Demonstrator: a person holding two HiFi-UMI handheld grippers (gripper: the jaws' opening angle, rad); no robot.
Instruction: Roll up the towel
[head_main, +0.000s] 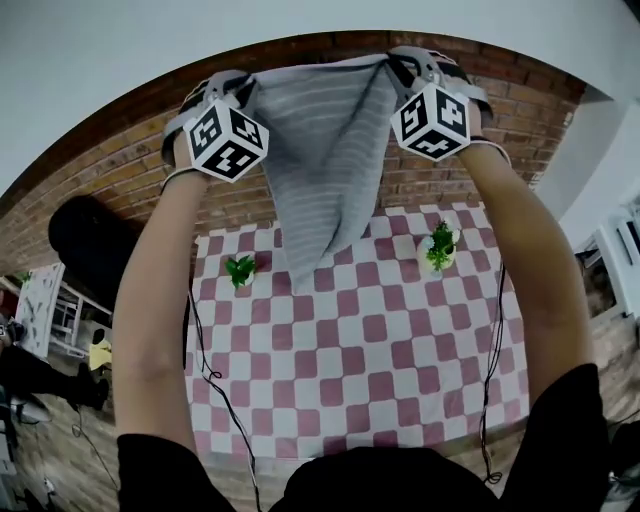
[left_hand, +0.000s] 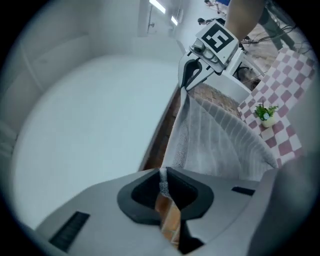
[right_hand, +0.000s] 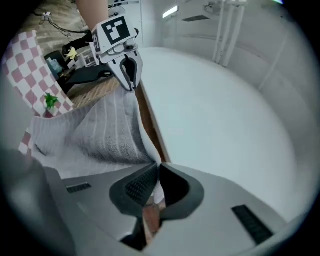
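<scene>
Status: roll not started. The towel (head_main: 325, 160) is fully off the desk (head_main: 370, 380), held up in the air in front of the brick wall (head_main: 130, 170), with one top corner in each gripper.

Left gripper (head_main: 243, 88): jaws pressed together on the towel's left top corner. Its own view shows a thin strip of grey terry nipped between the pads, nothing else in there. Right gripper (head_main: 405, 68): same story, jaws closed on the right top corner, fabric edge visible in the slot. Both arms are raised.

The top edge sags a little between the grippers, so it isn't taut. Below that the cloth folds in on itself and tapers to one point hanging over the far part of the red-and-white checked desk, between the left plant (head_main: 240, 270) and the right plant (head_main: 438, 248). Can't tell if the tip touches the desk; it looks clear.

Done: towel is up by two corners, that's all I'd credit. No turn of a roll anywhere on it.

Left, my read: lay it flat on the checked area, square it up, roll from one end into a tight cylinder. Both plants sit near the drop zone, so I'd land it nearer the person.
</scene>
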